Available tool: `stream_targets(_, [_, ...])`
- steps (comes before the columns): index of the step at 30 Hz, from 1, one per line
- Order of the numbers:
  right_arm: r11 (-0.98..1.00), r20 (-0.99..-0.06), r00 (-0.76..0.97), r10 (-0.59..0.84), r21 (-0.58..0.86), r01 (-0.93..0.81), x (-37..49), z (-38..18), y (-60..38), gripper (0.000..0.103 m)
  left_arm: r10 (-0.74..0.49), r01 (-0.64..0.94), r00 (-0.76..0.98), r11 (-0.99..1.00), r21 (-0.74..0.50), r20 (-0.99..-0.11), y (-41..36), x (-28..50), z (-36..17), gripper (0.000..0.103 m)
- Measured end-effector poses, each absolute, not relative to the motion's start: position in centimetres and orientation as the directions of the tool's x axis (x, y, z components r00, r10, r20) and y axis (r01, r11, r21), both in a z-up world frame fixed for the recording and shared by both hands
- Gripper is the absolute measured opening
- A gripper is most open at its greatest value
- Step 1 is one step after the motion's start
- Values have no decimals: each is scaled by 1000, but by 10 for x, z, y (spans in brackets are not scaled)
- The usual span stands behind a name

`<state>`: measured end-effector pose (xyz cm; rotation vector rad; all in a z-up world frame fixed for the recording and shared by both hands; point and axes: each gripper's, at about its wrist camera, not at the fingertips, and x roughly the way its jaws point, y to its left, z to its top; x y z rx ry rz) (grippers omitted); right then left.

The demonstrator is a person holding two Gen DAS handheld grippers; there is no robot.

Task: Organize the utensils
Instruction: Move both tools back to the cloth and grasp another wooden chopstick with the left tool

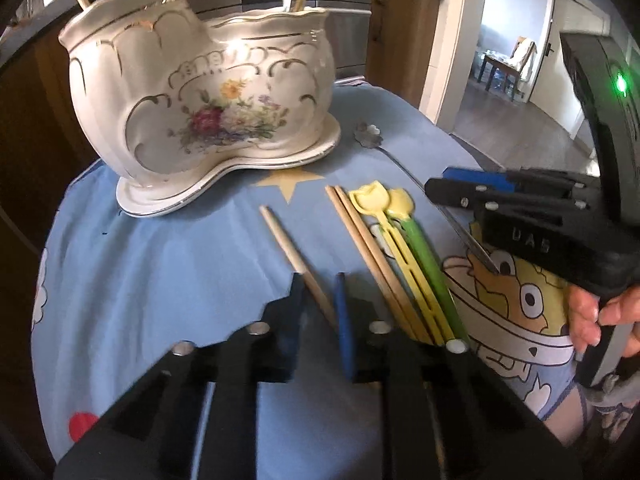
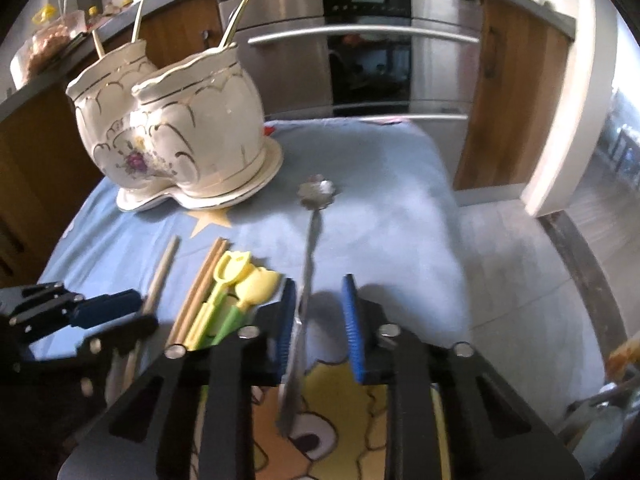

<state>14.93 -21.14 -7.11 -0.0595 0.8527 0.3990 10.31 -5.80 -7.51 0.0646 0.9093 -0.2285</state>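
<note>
A white floral double ceramic holder stands on its saucer at the back left, with gold utensils in it; it also shows in the right wrist view. On the blue cloth lie a single chopstick, a chopstick pair, a yellow spoon, a yellow-green spoon and a silver flower spoon. My left gripper is open around the single chopstick's near end. My right gripper is open astride the silver spoon's handle.
The table is covered by a blue cartoon cloth. Its right edge drops to the floor. An oven and wooden cabinets stand behind. A counter with jars is at the back left.
</note>
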Motion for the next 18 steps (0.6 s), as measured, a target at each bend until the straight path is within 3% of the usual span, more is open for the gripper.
stream_targets(7, [919, -756, 585, 293, 54, -391, 151, -74, -201, 5, -216, 291, 551, 955, -57, -806, -48, 108, -72, 7])
stream_targets(15, [917, -787, 550, 280, 50, -396, 145, -70, -210, 5, -219, 405, 506, 914, 6, -835, -34, 97, -68, 6])
stream_targets(18, [920, -785, 558, 267, 35, -391, 149, -69, -208, 13, -223, 407, 497, 914, -2, -838, -26, 93, -66, 6])
